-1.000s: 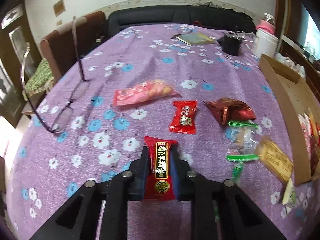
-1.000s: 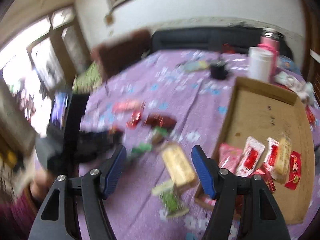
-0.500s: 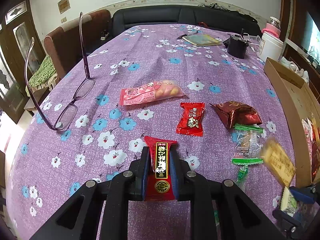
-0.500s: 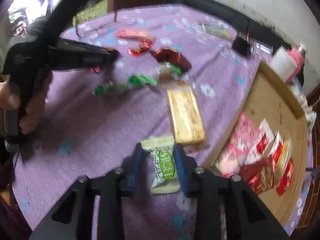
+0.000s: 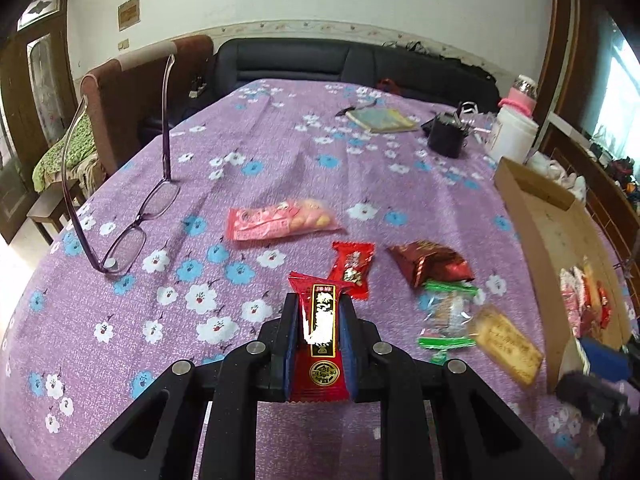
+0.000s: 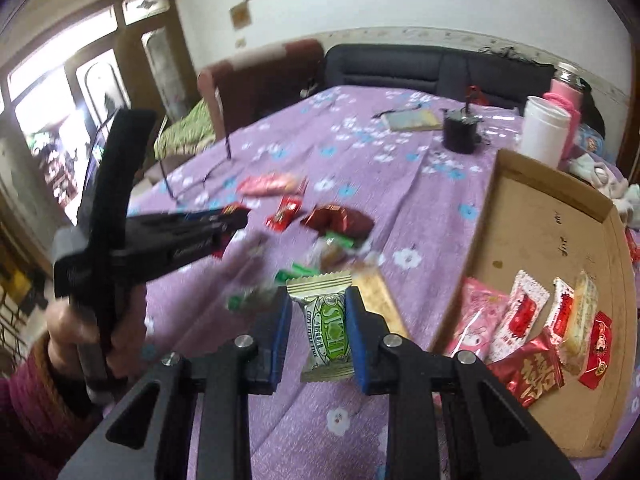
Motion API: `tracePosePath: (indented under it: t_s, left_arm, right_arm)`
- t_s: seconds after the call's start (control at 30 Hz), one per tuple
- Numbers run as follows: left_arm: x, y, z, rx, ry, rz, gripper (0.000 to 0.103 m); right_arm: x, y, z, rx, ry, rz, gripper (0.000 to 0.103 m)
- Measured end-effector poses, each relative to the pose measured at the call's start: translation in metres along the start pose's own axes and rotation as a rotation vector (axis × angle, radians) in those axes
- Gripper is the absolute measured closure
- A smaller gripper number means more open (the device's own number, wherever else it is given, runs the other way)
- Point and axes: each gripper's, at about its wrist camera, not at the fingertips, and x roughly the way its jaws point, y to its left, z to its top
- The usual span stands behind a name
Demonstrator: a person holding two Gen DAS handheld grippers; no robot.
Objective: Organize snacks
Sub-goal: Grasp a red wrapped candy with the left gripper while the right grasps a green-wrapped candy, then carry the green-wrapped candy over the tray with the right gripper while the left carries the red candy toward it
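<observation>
Two snacks are held above the counter (image 5: 280,152): a red candy packet (image 5: 320,340) is clamped in the left gripper (image 5: 319,312) jaws, while a green-and-white candy packet (image 6: 326,328) is pinched in the right gripper (image 6: 319,312) jaws beside the cardboard tray (image 6: 532,216).

Seven snack packets (image 5: 283,220) on cloth, one cardboard tray (image 5: 524,208).

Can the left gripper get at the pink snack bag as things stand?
Probably not: the left gripper is already shut on the red snack packet, so it has no free jaws. The path itself looks open; the pink snack bag lies unobstructed on the purple tablecloth ahead.
</observation>
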Motion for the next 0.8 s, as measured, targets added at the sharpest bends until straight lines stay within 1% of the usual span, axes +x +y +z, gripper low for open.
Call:
tracePosePath:
  t_s: [0.23,0.43,0.57,0.7,0.8]
  left_arm:
    - [-0.012,-0.002,0.002,-0.003,-0.050,-0.035,0.084]
    - [-0.012,-0.005,0.002,0.004,-0.055,-0.037,0.084]
    - [-0.012,-0.007,0.002,0.009,-0.056,-0.035,0.084]
    - [-0.013,-0.009,0.001,0.015,-0.061,-0.035,0.084]
    - [-0.013,-0.010,0.001,0.019,-0.060,-0.036,0.084]
  right_arm:
    - [-0.003,-0.017,0.006,0.084,-0.035,0.002,0.077]
    - [-0.011,-0.026,0.006,0.137,-0.065,-0.004,0.077]
    - [-0.012,-0.044,0.006,0.216,-0.077,-0.007,0.077]
    - [-0.015,-0.069,0.004,0.324,-0.086,0.021,0.077]
    - [-0.017,-0.081,0.004,0.372,-0.094,0.023,0.077]
